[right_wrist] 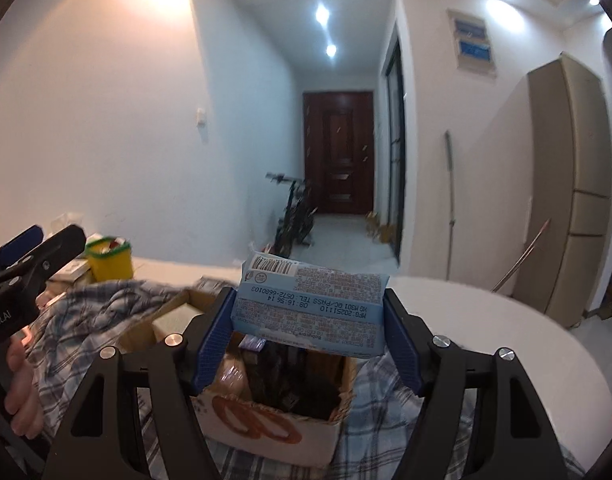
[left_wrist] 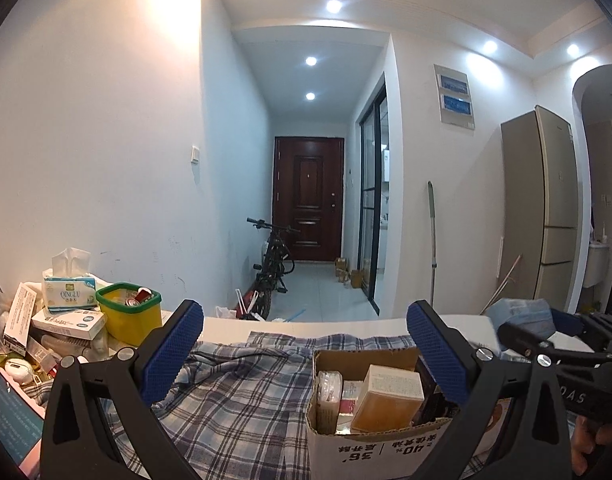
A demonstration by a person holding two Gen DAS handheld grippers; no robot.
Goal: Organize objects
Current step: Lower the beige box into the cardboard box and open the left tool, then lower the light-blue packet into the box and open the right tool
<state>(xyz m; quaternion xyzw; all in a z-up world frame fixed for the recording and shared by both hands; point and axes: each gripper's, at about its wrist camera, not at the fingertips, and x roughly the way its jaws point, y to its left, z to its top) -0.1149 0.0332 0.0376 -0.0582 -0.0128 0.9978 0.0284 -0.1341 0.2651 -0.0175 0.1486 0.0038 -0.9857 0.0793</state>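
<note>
Cardboard box (packed with small packages)

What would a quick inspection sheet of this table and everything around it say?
Surface: white table, partly covered by a plaid cloth.
Job's things: open cardboard box on the cloth, small packages inside; blue wipes pack.
Clutter: tissue pack, yellow tub, flat boxes piled at the left.
Grippers: left gripper wide open, empty; right gripper shut on the wipes pack above the box.
Cables: nothing seen.
Surroundings: hallway with bicycle, dark door, fridge.
</note>
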